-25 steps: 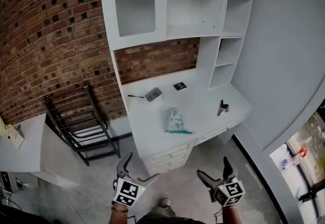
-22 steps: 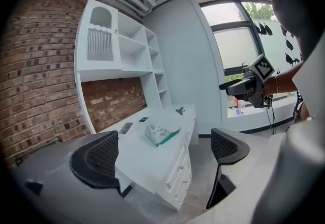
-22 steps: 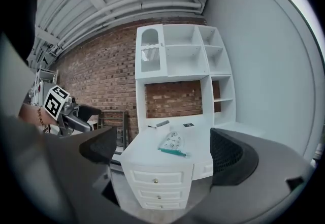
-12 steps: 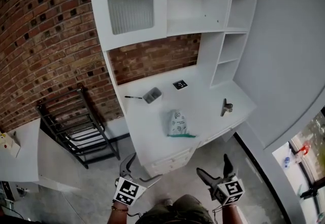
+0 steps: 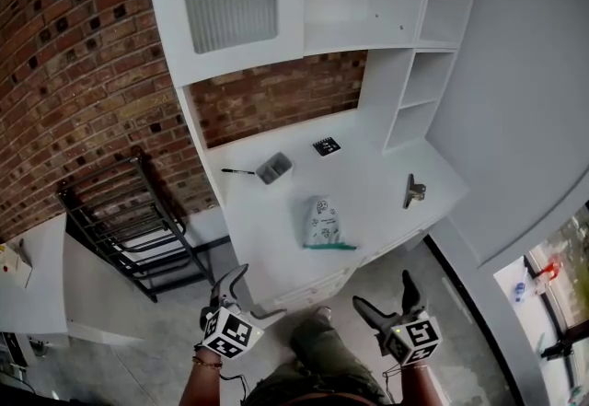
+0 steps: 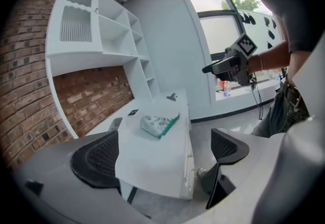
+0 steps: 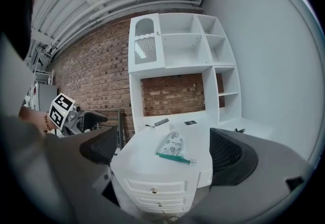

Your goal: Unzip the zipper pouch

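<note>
So the person's stepped closer to the desk (image 5: 267, 229). The pouch (image 5: 321, 222) lies near its front edge. The left gripper (image 5: 247, 295) and right gripper (image 5: 386, 298) are both spread wide, empty, well short of it. Unzipping hasn't started.

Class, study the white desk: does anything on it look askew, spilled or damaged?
Nothing stands out. The zipper pouch lies flat near the front edge of the desk, nothing spilled. The left claw and right claw are open and empty, short of the desk.
</note>
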Demonstrator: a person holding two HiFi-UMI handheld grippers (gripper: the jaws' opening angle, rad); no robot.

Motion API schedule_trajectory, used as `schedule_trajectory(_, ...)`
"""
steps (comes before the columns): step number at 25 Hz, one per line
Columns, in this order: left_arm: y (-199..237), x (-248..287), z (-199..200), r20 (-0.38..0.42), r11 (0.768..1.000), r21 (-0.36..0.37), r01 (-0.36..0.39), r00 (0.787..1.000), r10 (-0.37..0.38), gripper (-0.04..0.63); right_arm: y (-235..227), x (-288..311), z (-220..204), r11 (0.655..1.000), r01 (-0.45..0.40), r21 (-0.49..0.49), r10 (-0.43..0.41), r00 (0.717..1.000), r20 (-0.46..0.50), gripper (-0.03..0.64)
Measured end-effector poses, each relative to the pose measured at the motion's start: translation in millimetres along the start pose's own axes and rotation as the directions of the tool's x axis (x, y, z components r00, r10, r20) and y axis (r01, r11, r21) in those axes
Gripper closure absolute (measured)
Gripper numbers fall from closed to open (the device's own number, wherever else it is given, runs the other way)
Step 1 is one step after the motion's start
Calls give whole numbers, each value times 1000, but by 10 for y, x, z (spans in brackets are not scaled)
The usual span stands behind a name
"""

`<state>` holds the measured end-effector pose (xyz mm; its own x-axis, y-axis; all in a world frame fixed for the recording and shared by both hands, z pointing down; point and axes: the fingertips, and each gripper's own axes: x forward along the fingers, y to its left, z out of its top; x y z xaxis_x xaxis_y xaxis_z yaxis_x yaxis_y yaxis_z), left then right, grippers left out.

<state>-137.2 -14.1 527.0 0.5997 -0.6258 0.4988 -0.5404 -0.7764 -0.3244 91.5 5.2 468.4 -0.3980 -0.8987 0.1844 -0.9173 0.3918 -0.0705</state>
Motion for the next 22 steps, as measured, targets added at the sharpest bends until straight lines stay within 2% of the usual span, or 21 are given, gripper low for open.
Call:
schedule_trajectory(7,299,444,-91,-85,986,142,93,993,-81,29,-174,408,-7,1000,-4,13,5,1000,-13,52)
schedule_trajectory(10,460,696,-120,-123,969,210,131,987,-107,29,-285,621,-42,1000,-1,24,1,1000,-22,52)
schedule_trajectory(12,564,862,-112,-141,948,280,153,983,-117,29,-353,763,-59,1000,0,28,1,999,-37,54)
schedule_trajectory(14,633,1028,-112,-166,903,392,177,979,-120,47,-428,898,-71,1000,0,31,2,998,-56,54)
schedule_trajectory(16,667,1213,-148,-206,839,498,219,970,-131,118,-525,1031,-64,999,4,34,-1,998,-68,54)
schedule_trajectory(17,675,1311,-171,-227,810,532,247,963,-144,129,-579,1095,-52,999,6,35,-4,997,-71,54)
schedule_trajectory(21,682,1674,-204,-289,721,594,357,931,-223,140,-801,1304,26,999,20,34,-18,997,-77,54)
schedule_trajectory(22,681,1763,-211,-305,691,614,382,922,-238,143,-870,1346,40,999,29,34,-26,997,-77,54)
